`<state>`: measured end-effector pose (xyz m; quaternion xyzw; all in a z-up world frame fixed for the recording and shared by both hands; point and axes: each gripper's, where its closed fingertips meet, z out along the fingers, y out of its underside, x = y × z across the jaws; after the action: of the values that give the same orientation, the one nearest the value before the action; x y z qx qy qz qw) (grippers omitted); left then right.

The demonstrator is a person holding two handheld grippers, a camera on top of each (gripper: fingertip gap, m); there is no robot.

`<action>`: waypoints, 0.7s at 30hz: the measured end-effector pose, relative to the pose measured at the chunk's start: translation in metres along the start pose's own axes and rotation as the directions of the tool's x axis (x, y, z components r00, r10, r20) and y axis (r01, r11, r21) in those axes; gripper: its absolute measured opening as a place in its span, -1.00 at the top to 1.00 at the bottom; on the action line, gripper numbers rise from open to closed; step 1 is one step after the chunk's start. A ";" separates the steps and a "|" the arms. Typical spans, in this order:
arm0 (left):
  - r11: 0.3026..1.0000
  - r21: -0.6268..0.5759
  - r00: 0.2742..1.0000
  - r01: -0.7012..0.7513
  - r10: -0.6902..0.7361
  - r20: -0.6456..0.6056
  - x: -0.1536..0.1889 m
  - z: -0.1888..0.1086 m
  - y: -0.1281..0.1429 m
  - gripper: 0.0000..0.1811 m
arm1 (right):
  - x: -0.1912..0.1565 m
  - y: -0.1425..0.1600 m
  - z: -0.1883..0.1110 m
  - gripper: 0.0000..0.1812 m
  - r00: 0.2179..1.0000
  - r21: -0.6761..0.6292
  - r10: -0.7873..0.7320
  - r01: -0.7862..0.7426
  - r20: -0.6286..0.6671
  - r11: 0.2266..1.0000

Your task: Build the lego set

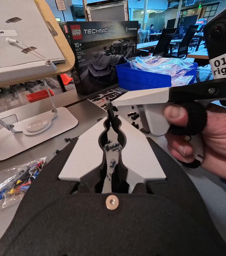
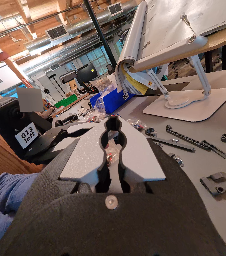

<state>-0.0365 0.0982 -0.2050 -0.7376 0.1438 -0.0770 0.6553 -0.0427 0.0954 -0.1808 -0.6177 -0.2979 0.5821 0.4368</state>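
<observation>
My left gripper (image 1: 112,119) fills the foreground of the left wrist view, its white fingers shut on a thin black Lego piece (image 1: 111,115) that stands up between the tips. My right gripper (image 1: 110,102) comes in from the right, held by a hand, and its tips pinch the top of the same piece. In the right wrist view my right gripper (image 2: 113,119) is shut on the black piece (image 2: 113,124). The left gripper's fingers (image 2: 79,126) reach in from the left, with their tips hidden behind my right finger. Both are held above the grey table (image 2: 137,110).
An instruction booklet (image 1: 19,41) sits on a white stand (image 1: 33,133) to the left. Behind are the Lego box (image 1: 104,55), a blue bin (image 1: 143,79) with plastic bags and a sticker sheet (image 1: 102,98). A bag of coloured parts (image 1: 12,184) lies near left. Loose grey beams (image 2: 186,138) and parts (image 2: 215,184) lie on the table. The grippers are tip to tip, or close to it.
</observation>
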 end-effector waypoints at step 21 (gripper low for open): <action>0.779 -0.620 0.727 -0.089 -0.374 -0.575 0.082 -0.041 0.097 0.96 | 0.006 0.016 -0.052 0.94 1.000 -0.132 0.005 -0.005 0.000 0.991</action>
<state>0.0181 0.0244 -0.3021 -0.8380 0.3257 -0.3400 0.2757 0.0072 0.0841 -0.2007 -0.6459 -0.3342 0.5622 0.3937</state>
